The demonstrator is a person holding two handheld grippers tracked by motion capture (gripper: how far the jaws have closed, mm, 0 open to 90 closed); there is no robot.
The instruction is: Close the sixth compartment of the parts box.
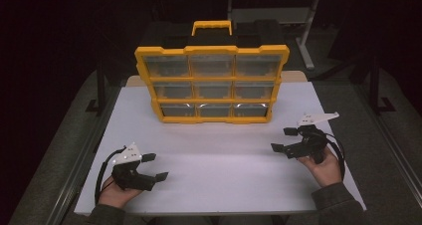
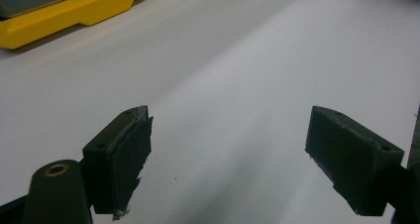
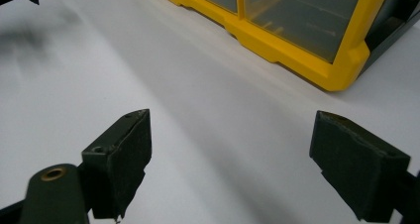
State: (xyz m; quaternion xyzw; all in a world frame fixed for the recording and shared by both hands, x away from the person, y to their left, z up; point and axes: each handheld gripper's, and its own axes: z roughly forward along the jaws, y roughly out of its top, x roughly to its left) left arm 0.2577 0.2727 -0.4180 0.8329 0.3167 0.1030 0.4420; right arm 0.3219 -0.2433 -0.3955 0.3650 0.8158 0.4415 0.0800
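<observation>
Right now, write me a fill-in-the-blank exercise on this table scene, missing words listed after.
1. The yellow organizer case stands upright with ____ clear drawers in three rows of three.
2. The left gripper and right gripper both have their jaws ____, with nothing between them.
3. The carry handle at the top of the case is coloured ____.
4. The case stands on a ____ table.

Missing words: nine; open; yellow; white

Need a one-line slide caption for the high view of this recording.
Yellow organizer case stands upright on the white table; left gripper and right gripper, both open and empty, flank it.
</observation>
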